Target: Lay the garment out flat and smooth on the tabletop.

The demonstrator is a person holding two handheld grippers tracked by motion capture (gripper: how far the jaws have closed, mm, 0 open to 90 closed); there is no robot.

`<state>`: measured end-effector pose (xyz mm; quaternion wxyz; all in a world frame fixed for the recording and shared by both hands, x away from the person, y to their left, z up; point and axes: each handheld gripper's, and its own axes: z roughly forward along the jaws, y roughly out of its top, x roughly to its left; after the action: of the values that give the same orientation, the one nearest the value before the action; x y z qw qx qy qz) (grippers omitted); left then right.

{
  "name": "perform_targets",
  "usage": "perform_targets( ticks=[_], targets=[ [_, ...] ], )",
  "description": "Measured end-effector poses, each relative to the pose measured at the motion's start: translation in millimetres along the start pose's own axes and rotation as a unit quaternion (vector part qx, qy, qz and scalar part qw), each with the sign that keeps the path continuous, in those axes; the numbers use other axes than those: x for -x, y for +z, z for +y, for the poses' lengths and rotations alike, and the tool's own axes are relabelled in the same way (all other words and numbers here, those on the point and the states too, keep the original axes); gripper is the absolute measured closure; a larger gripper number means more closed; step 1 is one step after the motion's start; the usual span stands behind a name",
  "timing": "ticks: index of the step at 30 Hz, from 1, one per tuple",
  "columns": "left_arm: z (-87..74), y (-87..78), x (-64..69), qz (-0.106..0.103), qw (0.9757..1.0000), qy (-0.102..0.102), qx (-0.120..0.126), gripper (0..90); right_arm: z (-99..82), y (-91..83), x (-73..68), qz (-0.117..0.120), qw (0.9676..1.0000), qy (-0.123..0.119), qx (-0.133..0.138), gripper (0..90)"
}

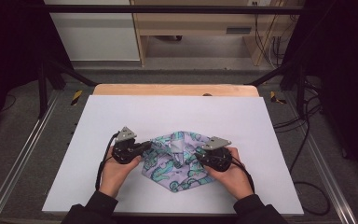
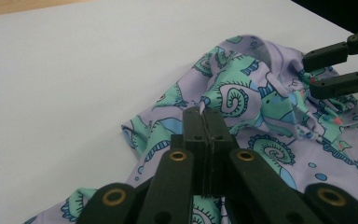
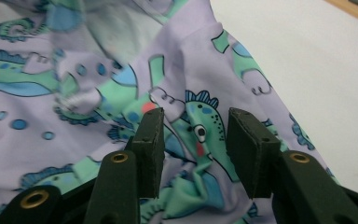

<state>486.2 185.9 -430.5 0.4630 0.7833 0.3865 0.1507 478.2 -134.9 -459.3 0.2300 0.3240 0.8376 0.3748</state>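
A lilac cloth printed with green and blue sea creatures lies crumpled on the white sheet. My left gripper is at the cloth's left side. In the left gripper view its jaws are pressed together on a raised fold of the cloth, and a white sliver of hem sticks out at the tips. My right gripper is at the cloth's right side. Its jaws stand apart just above the cloth, with a printed creature showing between them and no fabric pinched. The right gripper is also in the left gripper view.
The white sheet covers a wooden table whose far edge shows beyond it. Bare white surface lies behind and to both sides of the cloth. Dark frame rails run along the table's sides, and cables trail on the floor at the right.
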Motion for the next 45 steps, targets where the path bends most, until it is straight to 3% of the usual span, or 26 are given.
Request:
perform_targets(
  ticks=[5,8,12,16,24,28,37,45],
  targets=[
    [0.5,-5.1,-4.1,0.005,1.0000,-0.002,0.007,90.0,-5.7,5.1,10.5,-0.013,0.9996,0.008,-0.025,56.7],
    [1.7,-6.7,-5.4,0.008,0.9999,-0.004,0.012,90.0,-8.4,9.8,13.1,-0.008,0.9992,0.007,-0.037,60.0],
    [3.2,-8.9,-7.7,0.013,0.9998,-0.003,0.014,90.0,-9.2,10.1,14.7,-0.001,0.9992,0.010,-0.039,74.3],
    [4.3,-9.9,-9.5,0.015,0.9997,-0.004,0.016,90.0,-8.9,5.4,18.4,0.011,0.9993,0.025,-0.026,83.8],
    [11.8,-21.8,-14.9,0.034,0.9985,-0.001,0.042,90.0,-3.4,-21.0,30.2,0.033,0.9965,0.070,0.031,84.9],
    [18.7,-27.9,-17.0,0.041,0.9977,-0.003,0.054,90.0,4.0,-34.3,31.3,0.047,0.9949,0.072,0.052,86.8],
    [30.1,-38.4,-15.5,0.046,0.9966,0.010,0.068,90.0,20.9,-55.4,33.7,0.022,0.9952,0.054,0.078,87.2],
    [39.8,-48.7,-13.9,0.049,0.9950,0.016,0.086,90.0,35.5,-70.2,40.8,-0.002,0.9922,0.061,0.109,87.5]
  ],
)
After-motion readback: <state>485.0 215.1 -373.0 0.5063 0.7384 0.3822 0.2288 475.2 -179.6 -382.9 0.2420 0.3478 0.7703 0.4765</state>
